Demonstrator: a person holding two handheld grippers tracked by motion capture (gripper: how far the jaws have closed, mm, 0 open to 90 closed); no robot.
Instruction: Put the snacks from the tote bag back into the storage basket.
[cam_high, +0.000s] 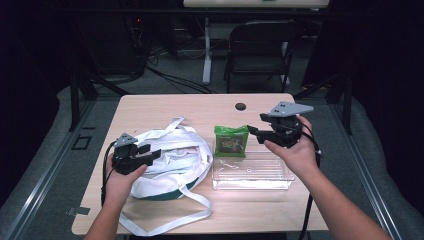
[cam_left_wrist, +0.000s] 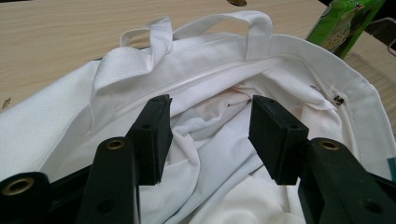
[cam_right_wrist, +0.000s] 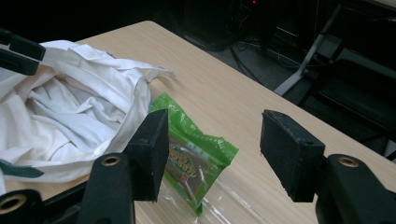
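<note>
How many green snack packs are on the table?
1. The green snack pack leans on the far edge of the clear tray, beside the white bag. More could be hidden inside the bag's folds.

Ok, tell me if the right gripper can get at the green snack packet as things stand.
Probably yes: the right gripper hangs open beside the green snack packet, which leans on the clear tray, nothing between them.

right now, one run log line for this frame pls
left gripper: open, over white tote bag mouth | right gripper: open, near green snack packet | packet: leaning on clear tray edge | holding: nothing
</note>
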